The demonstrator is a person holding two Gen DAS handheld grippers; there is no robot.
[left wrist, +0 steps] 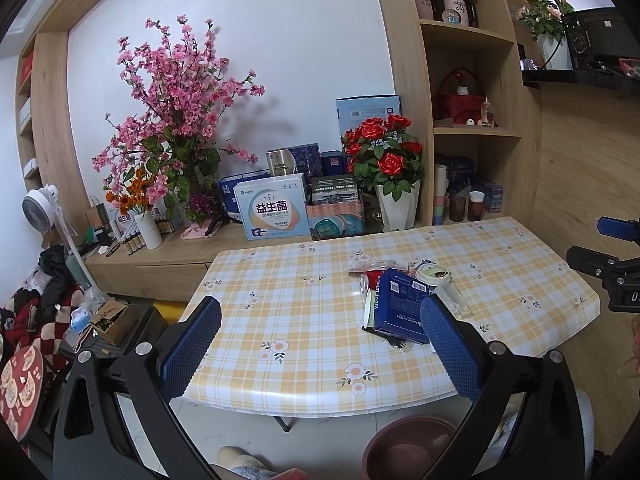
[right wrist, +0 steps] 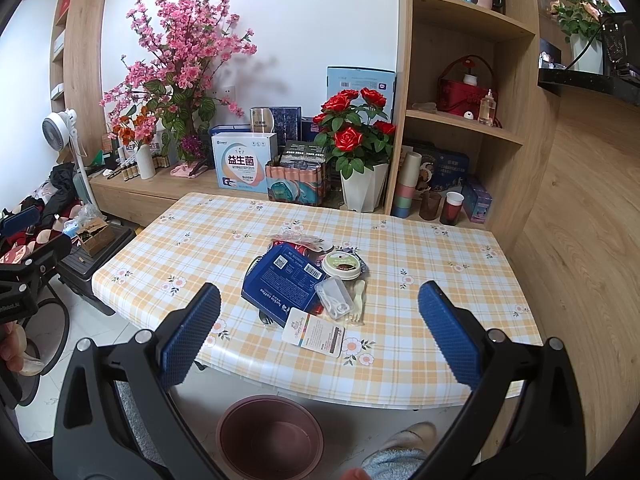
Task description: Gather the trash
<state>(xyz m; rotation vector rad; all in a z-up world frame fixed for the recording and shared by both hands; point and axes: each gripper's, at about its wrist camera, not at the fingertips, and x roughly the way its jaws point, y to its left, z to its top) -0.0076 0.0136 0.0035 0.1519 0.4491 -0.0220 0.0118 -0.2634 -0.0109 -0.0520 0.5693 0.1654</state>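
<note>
A pile of trash lies on the checked tablecloth table: a blue coffee box, a round white lid, a clear plastic case, a white card, a pale fork and crinkled wrappers. The left wrist view shows the blue box and lid too. A brown bin stands on the floor under the table's near edge; it also shows in the left wrist view. My left gripper is open and empty, near the pile. My right gripper is open and empty, above the near edge.
A low wooden counter behind the table holds flower vases, a rose pot and boxes. Shelves with cups stand at right. A fan, clothes and a cardboard box are at left. A slippered foot is beside the bin.
</note>
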